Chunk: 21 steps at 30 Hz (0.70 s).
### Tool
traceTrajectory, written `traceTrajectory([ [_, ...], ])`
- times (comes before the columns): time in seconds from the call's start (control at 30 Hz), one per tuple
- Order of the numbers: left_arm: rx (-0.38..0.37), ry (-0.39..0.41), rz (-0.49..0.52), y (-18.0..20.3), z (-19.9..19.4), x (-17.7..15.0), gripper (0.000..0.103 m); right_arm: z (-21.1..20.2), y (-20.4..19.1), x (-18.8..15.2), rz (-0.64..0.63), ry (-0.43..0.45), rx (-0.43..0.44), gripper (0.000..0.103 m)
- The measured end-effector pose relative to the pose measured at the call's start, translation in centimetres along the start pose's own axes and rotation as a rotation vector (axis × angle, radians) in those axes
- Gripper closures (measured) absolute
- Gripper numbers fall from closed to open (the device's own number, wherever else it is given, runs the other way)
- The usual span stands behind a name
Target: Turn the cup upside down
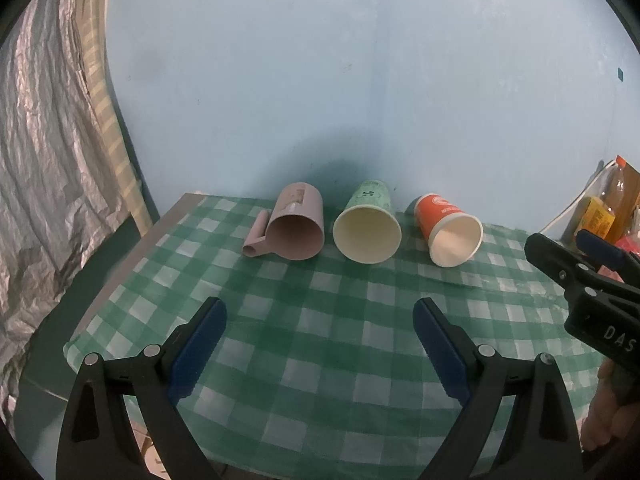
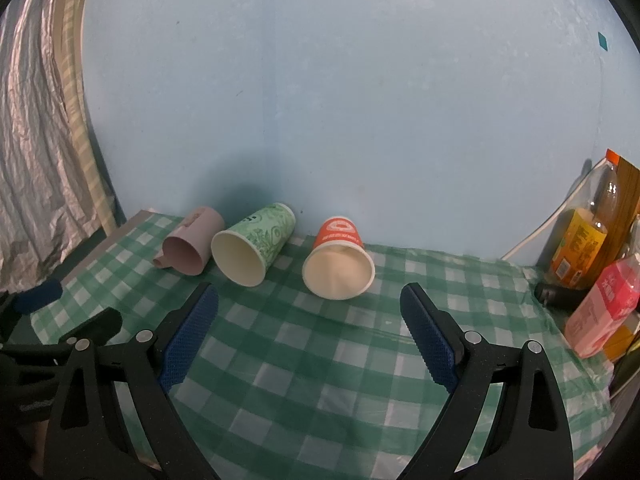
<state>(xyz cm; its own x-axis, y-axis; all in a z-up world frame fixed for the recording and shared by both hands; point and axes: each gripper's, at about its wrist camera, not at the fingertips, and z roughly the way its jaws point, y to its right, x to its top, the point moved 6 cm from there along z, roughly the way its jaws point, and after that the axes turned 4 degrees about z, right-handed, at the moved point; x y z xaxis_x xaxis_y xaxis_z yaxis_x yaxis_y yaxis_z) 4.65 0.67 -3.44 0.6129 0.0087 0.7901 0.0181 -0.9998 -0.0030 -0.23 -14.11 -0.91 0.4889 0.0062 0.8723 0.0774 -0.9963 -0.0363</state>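
1. Nearest the lens, low in the frame: left gripper [image 1: 320, 344], blue-padded jaws spread wide, holding nothing. Same for right gripper [image 2: 309, 330] in its own view, wide apart and empty.
2. Lying on their sides in a row at mid-frame, mouths toward the cameras: pink plastic mug with a handle [image 1: 290, 227], green patterned paper cup [image 1: 368, 226], orange paper cup [image 2: 339, 265]. None inverted yet.
3. Likely trouble: thin paper walls crushing under a hard squeeze; round cups rolling off across the green checked tablecloth [image 1: 320, 360] when nudged by one pad.
4. Pink mug and green cup close together, little room for a finger between.
5. Right edge: orange juice bottle [image 2: 582, 240], pink carton [image 2: 604, 312], well apart from the cups.
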Motion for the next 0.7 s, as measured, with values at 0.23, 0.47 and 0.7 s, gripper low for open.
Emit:
traceTrajectory([
  [0.23,0.001,0.001,0.003,0.01,0.08,0.16,0.008,-0.02,0.07,-0.08,0.0,-0.002,0.001,0.012],
  [0.47,-0.005,-0.015,0.002,0.12,0.32,-0.07,0.008,-0.09,0.07,-0.13,0.0,-0.004,0.003,0.012],
  [0.7,-0.003,-0.003,0.01,0.42,0.26,-0.18,0.008,0.03,0.04,-0.17,0.0,-0.008,0.0,0.012],
])
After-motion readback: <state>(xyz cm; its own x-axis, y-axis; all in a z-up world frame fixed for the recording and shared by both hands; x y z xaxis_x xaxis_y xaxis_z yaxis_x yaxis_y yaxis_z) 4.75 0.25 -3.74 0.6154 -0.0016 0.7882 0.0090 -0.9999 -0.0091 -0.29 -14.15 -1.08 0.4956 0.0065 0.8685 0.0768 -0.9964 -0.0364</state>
